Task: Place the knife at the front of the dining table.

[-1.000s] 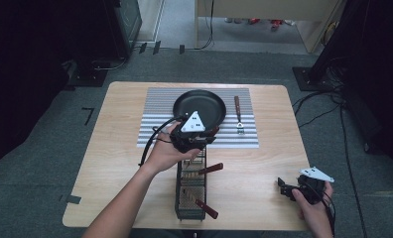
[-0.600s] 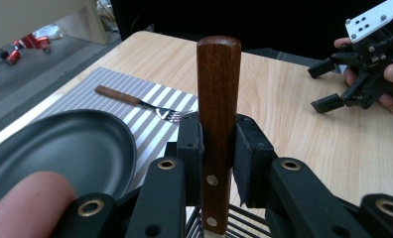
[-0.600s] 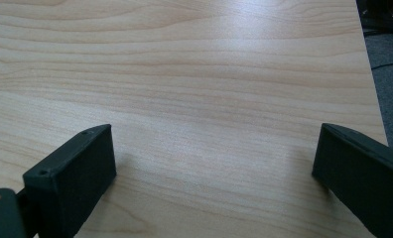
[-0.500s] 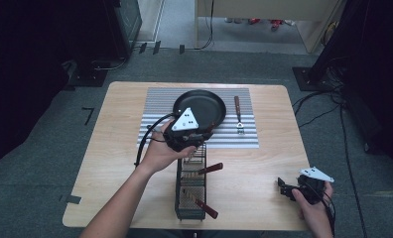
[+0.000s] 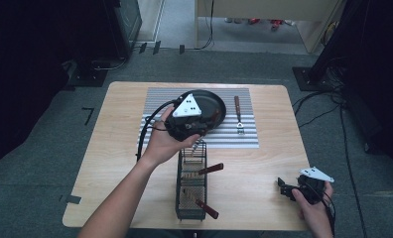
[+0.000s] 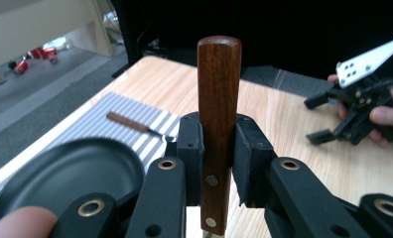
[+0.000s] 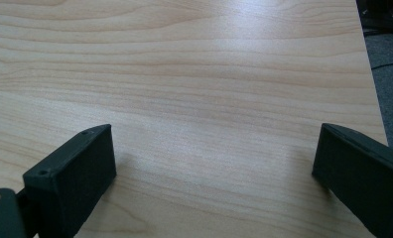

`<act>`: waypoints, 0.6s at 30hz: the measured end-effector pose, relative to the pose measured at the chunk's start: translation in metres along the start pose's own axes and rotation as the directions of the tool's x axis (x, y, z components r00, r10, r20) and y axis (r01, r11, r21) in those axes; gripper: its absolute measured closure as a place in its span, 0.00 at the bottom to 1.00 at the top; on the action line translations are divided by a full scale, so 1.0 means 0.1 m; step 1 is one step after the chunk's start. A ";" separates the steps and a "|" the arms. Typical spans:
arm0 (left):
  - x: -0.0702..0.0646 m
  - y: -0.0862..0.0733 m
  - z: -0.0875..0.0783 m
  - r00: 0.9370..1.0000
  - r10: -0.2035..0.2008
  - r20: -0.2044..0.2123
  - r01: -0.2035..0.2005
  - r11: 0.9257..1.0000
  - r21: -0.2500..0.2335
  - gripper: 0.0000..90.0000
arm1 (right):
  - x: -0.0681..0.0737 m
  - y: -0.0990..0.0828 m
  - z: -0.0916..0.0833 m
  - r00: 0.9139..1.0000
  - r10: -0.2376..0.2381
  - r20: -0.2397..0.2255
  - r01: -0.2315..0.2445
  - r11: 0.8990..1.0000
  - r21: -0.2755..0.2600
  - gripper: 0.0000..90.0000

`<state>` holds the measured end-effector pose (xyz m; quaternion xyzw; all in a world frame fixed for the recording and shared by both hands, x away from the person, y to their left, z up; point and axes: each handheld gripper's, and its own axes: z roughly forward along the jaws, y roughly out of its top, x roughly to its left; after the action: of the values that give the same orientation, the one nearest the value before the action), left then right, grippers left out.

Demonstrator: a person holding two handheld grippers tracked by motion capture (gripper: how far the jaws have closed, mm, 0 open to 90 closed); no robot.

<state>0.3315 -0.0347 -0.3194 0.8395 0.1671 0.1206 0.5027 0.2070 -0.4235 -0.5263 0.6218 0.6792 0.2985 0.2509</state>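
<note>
Left gripper [image 6: 218,148] is clamping a wooden-handled utensil [image 6: 218,99] above the far end of the wire rack [image 5: 191,191].

In the left gripper view, the black pan [image 6: 65,173] is sitting at left on the striped mat [image 6: 100,124], with a second wooden-handled utensil [image 6: 130,123] lying flat beyond it. The clamped utensil is standing with its long axis upright between the pads, rounded handle end pointing up, working end running down out of sight; it is hanging over the rack, off the table [image 5: 264,168]. At right, the right gripper [image 5: 290,189] is resting near the table's near corner, jaws standing wide apart with nothing between them.
</note>
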 end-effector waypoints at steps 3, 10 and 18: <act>-0.01 0.09 0.01 1.000 0.006 0.004 -0.006 1.000 -0.012 0.85 | 0.00 0.00 0.00 1.000 0.000 0.000 0.000 1.000 0.000 0.03; -0.01 0.25 0.05 1.000 0.001 0.024 0.000 0.999 -0.040 0.85 | 0.00 0.00 0.00 1.000 -0.001 0.000 0.001 1.000 0.000 0.03; 0.02 0.42 -0.08 1.000 0.007 0.003 -0.006 0.996 -0.094 0.85 | 0.00 0.00 0.00 1.000 0.003 0.000 -0.003 1.000 0.001 0.03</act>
<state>0.3371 -0.0464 -0.2784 0.8155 0.1577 0.1288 0.5417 0.2069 -0.4236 -0.5263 0.6227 0.6787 0.2986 0.2501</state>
